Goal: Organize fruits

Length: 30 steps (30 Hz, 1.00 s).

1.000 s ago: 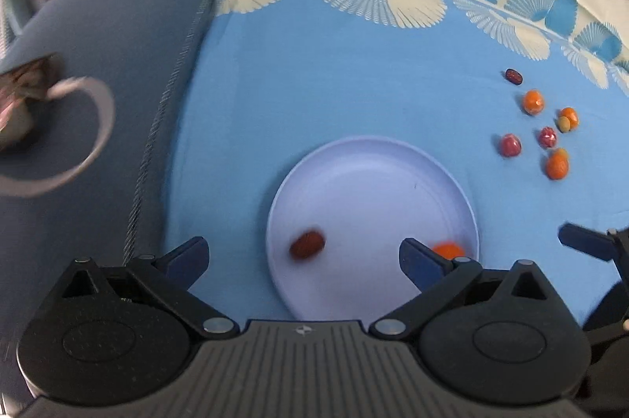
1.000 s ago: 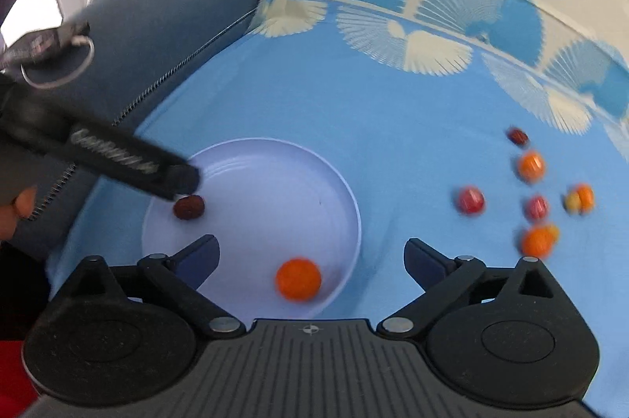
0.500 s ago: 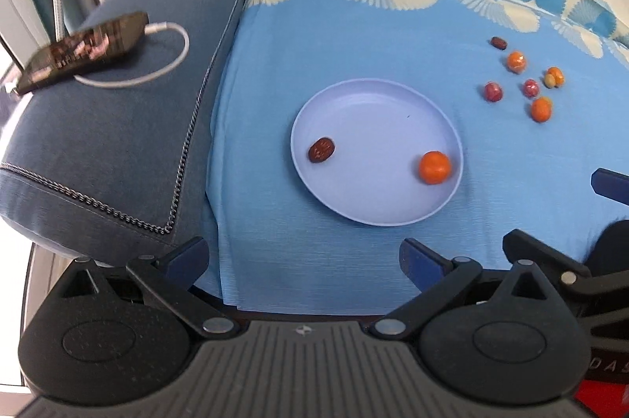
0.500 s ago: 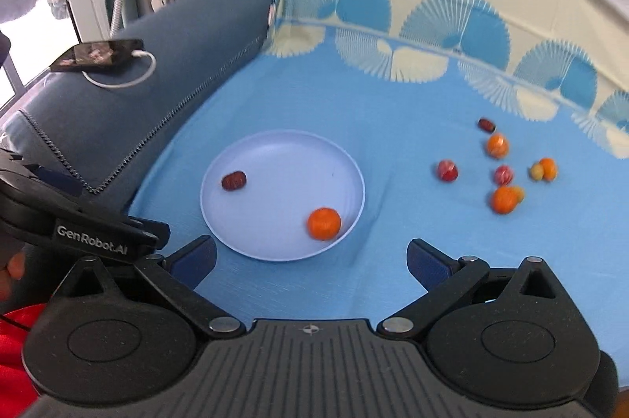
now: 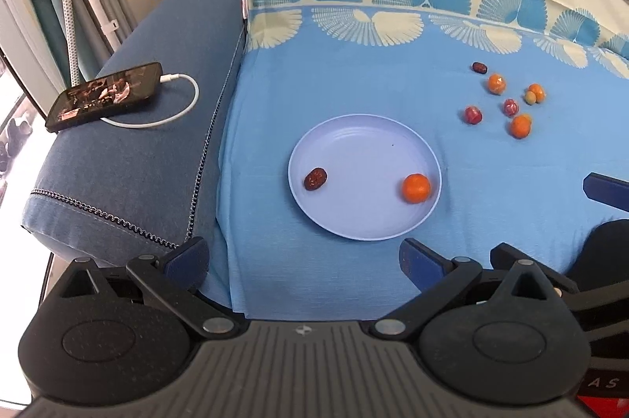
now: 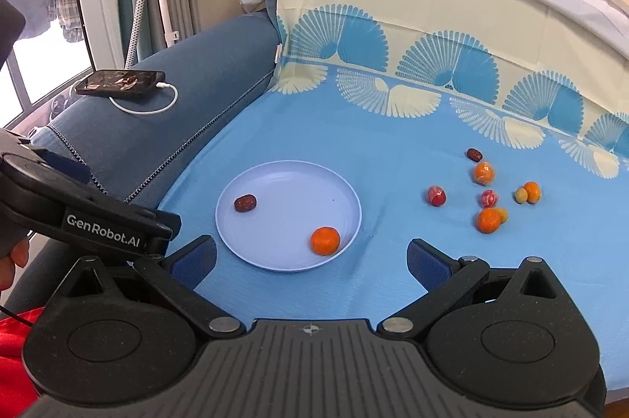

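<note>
A pale lilac plate (image 5: 365, 139) (image 6: 291, 178) lies on the blue cloth. It holds a dark red date (image 5: 315, 179) (image 6: 245, 203) on its left side and an orange (image 5: 416, 187) (image 6: 325, 240) at its near right. Several small loose fruits (image 5: 511, 105) (image 6: 487, 199), orange, red and one dark date (image 5: 479, 67) (image 6: 474, 154), lie on the cloth to the right of the plate. My left gripper (image 5: 302, 262) is open and empty, held back near the plate. My right gripper (image 6: 310, 258) is open and empty, also in front of the plate.
A blue sofa arm (image 5: 149, 150) rises at the left with a phone (image 5: 104, 95) (image 6: 120, 82) and its white cable on it. The cloth (image 5: 393, 80) runs up the backrest. The left gripper's body (image 6: 90, 217) sits at the left of the right wrist view.
Both grippers have pulled back and up from the plate, so the plate and fruits look smaller and further away. The date and orange stay on the plate. Both stay open.
</note>
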{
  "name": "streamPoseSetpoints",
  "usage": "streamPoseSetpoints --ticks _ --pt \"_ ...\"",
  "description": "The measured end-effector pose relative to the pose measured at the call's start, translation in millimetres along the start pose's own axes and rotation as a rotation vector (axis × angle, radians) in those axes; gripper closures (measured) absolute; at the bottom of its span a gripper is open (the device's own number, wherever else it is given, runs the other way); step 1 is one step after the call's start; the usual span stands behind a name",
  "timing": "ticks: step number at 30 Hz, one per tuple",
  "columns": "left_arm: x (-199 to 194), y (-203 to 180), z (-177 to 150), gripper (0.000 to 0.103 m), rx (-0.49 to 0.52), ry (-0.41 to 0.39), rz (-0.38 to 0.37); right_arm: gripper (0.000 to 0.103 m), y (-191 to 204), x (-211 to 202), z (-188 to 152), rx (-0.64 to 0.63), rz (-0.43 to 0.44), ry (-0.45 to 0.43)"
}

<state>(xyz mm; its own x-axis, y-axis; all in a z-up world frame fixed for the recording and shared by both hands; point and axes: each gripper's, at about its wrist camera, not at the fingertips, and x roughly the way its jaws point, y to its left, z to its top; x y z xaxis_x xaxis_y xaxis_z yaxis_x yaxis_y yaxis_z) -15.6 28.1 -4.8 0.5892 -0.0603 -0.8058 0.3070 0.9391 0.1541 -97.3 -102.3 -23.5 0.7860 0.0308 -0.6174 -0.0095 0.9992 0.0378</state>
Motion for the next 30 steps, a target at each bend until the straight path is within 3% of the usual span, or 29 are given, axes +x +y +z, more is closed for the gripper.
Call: streamPoseSetpoints --ticks 30 --pt "16.4 6.1 -4.2 0.0 -0.016 0.044 -0.018 0.001 3.7 7.9 -4.1 0.0 0.004 0.037"
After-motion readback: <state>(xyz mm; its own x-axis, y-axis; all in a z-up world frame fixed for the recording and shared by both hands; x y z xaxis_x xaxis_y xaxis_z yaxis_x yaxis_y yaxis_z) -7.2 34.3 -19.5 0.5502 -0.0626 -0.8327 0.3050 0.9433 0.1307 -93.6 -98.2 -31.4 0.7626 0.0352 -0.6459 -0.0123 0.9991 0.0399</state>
